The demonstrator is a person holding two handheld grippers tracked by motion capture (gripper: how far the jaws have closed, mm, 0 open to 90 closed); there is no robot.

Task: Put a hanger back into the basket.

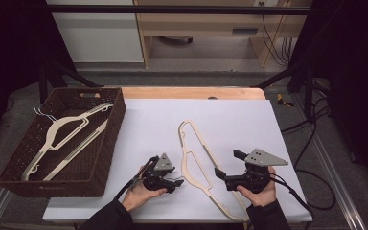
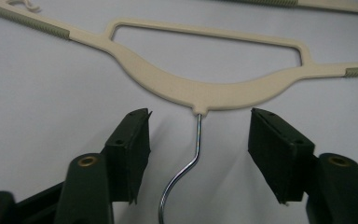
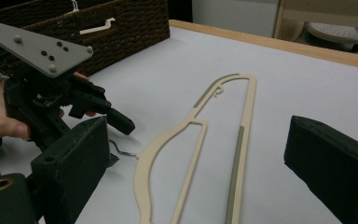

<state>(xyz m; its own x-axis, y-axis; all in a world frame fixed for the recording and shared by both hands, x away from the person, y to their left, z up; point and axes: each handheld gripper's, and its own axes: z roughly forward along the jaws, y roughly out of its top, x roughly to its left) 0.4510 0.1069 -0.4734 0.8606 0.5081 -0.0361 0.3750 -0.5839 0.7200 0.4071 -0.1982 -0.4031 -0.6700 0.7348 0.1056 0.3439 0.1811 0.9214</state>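
A cream plastic hanger (image 1: 187, 163) lies flat on the white table top, running from mid-table toward the front edge. My left gripper (image 1: 176, 179) rests just left of it, open. In the left gripper view the hanger's metal hook (image 2: 193, 161) lies between the gripper's (image 2: 199, 116) spread jaws, touching neither, with the hanger's body (image 2: 205, 93) right ahead. My right gripper (image 1: 227, 164) sits to the right of the hanger, open wide. In the right gripper view the hanger (image 3: 245, 112) lies between that gripper's (image 3: 200, 140) jaws, and the left gripper (image 3: 119, 140) faces it from the left.
A dark wicker basket (image 1: 110, 139) stands at the table's left, holding two more cream hangers (image 1: 62, 132). The table's wooden far edge (image 1: 191, 92) lies beyond the white sheet. Cables (image 1: 311, 139) hang off the right side, and pale cabinets (image 1: 196, 28) stand behind.
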